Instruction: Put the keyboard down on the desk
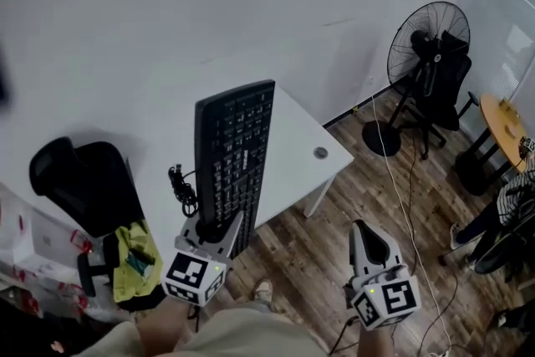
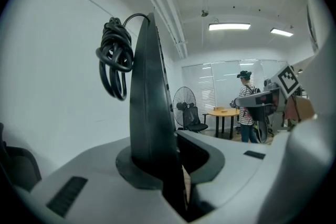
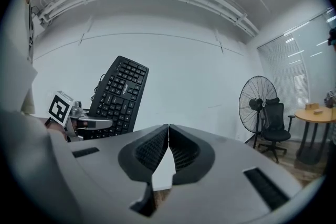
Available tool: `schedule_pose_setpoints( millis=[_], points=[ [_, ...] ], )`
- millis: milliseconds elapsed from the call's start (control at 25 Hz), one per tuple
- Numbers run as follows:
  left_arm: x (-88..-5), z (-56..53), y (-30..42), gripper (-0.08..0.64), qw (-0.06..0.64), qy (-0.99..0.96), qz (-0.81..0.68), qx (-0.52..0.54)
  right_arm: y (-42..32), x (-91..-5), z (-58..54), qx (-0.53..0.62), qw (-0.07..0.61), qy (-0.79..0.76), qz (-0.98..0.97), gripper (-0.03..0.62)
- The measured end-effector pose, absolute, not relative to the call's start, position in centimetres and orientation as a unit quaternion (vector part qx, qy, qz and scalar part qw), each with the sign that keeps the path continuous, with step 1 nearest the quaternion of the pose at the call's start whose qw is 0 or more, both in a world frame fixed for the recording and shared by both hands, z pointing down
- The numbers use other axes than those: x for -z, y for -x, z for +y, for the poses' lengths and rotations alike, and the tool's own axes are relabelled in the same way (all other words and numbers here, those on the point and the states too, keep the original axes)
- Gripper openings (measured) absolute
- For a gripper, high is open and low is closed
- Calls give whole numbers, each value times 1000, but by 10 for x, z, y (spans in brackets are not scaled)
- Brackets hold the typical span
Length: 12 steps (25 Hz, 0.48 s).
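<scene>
Left gripper [image 1: 219, 230]: I find its jaws narrow and clamped on the near short end of the black rectangular computer keyboard [image 1: 234, 155]. In the left gripper view the keyboard [image 2: 149, 107] stands edge-on between the pads, which press it from both sides. A coiled black cable [image 2: 115, 57] hangs from its far end.

Keyboard position: it is held steeply on end, keys turned toward the right gripper. In the head view it overlaps the left part of the white rectangular desk [image 1: 301, 155]. In the right gripper view the keyboard [image 3: 118, 94] shows raised and tilted against the white wall, with the left gripper [image 3: 79, 123] at its lower end. I cannot tell whether any part touches the desk top.

Right gripper [image 1: 361, 228]: it is held over the wooden floor, right of the desk and well apart from the keyboard. Its own view shows the right gripper [image 3: 168, 134] with jaws together at the tips and nothing between them.

Surroundings: a black pedestal fan [image 1: 426, 42] stands beyond the desk.
</scene>
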<state>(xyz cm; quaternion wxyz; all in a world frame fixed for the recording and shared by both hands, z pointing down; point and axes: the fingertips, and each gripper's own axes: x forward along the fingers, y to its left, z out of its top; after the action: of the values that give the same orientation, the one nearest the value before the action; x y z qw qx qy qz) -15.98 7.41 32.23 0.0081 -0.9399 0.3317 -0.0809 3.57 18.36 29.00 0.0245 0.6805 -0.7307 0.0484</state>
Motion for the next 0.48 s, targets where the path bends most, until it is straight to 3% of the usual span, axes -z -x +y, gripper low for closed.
schedule_pose_setpoints(
  millis=[240, 480],
  points=[
    [-333, 3, 156, 94, 9, 947, 310, 88, -34, -298, 120, -51, 26, -686, -725, 26],
    [-353, -42, 146, 94, -36, 952, 285, 110, -42, -310, 83, -65, 42, -688, -722, 26]
  ],
)
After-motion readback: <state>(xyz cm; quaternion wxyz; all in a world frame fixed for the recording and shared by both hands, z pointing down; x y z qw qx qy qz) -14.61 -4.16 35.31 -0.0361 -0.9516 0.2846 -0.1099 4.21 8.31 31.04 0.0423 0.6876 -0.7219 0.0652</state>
